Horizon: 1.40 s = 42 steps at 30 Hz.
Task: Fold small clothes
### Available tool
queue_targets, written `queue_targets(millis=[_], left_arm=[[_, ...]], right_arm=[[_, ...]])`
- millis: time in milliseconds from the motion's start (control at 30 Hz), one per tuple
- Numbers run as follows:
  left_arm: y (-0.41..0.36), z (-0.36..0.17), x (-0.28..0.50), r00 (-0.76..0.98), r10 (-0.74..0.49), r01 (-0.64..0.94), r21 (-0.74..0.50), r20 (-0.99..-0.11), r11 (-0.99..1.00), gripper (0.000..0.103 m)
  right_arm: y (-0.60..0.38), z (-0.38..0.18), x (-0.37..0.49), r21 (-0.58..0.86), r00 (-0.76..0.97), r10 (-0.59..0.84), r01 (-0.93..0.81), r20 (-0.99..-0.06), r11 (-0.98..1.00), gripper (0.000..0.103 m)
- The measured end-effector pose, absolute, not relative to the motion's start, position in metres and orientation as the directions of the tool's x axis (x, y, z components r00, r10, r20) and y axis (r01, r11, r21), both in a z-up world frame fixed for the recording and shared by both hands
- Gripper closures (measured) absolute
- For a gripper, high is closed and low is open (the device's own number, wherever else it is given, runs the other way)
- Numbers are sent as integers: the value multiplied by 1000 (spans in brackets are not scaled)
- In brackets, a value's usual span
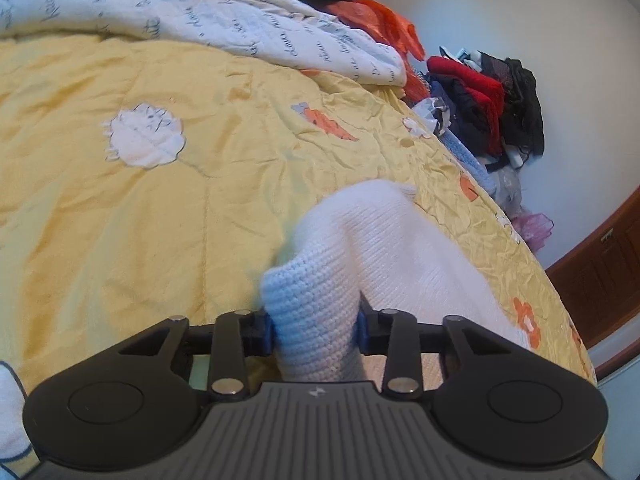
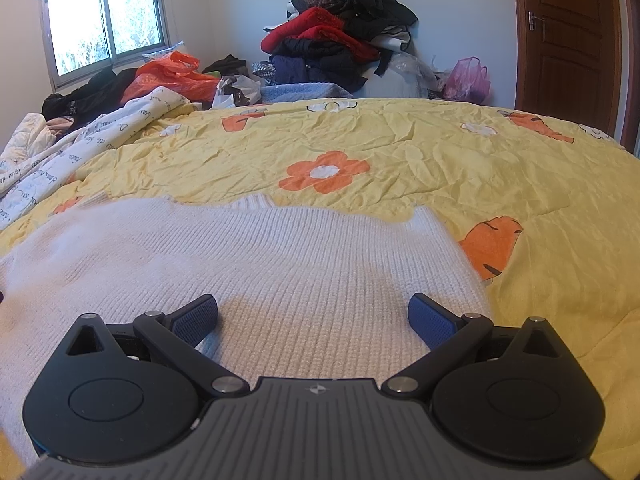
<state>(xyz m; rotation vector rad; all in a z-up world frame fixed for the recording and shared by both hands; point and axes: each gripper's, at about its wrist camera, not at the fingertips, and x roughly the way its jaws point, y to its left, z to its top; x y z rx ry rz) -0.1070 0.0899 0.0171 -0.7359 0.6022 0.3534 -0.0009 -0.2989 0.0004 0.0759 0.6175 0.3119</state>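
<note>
A white knitted sweater (image 2: 256, 264) lies on the yellow flowered bedspread (image 2: 400, 152). In the left wrist view my left gripper (image 1: 316, 328) is shut on a bunched fold of the white sweater (image 1: 360, 248) and holds it lifted above the bedspread (image 1: 120, 200). In the right wrist view my right gripper (image 2: 314, 316) is open and empty, its blue pads (image 2: 430, 318) wide apart just above the sweater's near part.
A white quilt with script print (image 2: 60, 152) lies at the bed's left side and shows in the left wrist view (image 1: 200, 8). A heap of red and black clothes (image 2: 340, 40), plastic bags (image 2: 172, 76) and a wooden door (image 2: 568, 40) stand beyond the bed.
</note>
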Motion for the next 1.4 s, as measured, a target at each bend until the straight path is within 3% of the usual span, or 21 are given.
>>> queue_targets(millis=[233, 300, 400, 467, 533, 667, 767, 867, 1033, 1233, 1333, 1367, 1400], left_arm=[[67, 55, -107, 814, 112, -435, -470, -570, 768, 76], [43, 76, -107, 859, 88, -338, -430, -505, 837, 77], [-13, 101, -105, 910, -43, -108, -336, -411, 936, 77], [-56, 103, -109, 920, -134, 59, -207, -368, 977, 77], [-85, 93, -115, 901, -231, 204, -111, -368, 973, 77], [-113, 58, -118, 816, -335, 363, -35, -472, 931, 77], [-118, 48, -125, 828, -315, 373, 37, -463, 927, 77], [-113, 51, -123, 829, -320, 377, 35, -460, 926, 77], [-113, 48, -128, 838, -319, 400, 100, -442, 911, 76], [-135, 39, -137, 873, -285, 431, 353, -395, 830, 75], [-147, 27, -141, 888, -269, 438, 510, -373, 740, 75], [-149, 26, -141, 887, -271, 444, 527, -374, 725, 75], [-151, 27, -140, 885, -274, 449, 529, -377, 720, 75]], right_arm=[[-299, 0, -1, 161, 770, 309, -265, -558, 951, 2], [-298, 1, -1, 156, 769, 306, -265, -561, 952, 2], [-302, 2, 1, 183, 760, 324, -268, -563, 946, 2], [-317, 8, 5, 295, 748, 379, -252, -545, 921, 3], [-349, 21, 8, 530, 743, 464, -175, -483, 830, 4], [-381, 42, 20, 797, 697, 635, -153, -332, 584, 0], [-358, 44, 41, 787, 580, 707, -173, -405, 592, 1], [-331, 41, 55, 685, 539, 648, -168, -539, 709, 2], [-327, 34, 63, 685, 529, 636, -132, -563, 716, 2], [-307, 24, 83, 688, 437, 667, -139, -603, 712, 2], [-285, 23, 90, 639, 391, 658, -200, -643, 743, 16], [-278, 21, 91, 599, 378, 638, -229, -671, 767, 32], [-272, 20, 90, 560, 382, 621, -269, -685, 784, 57]])
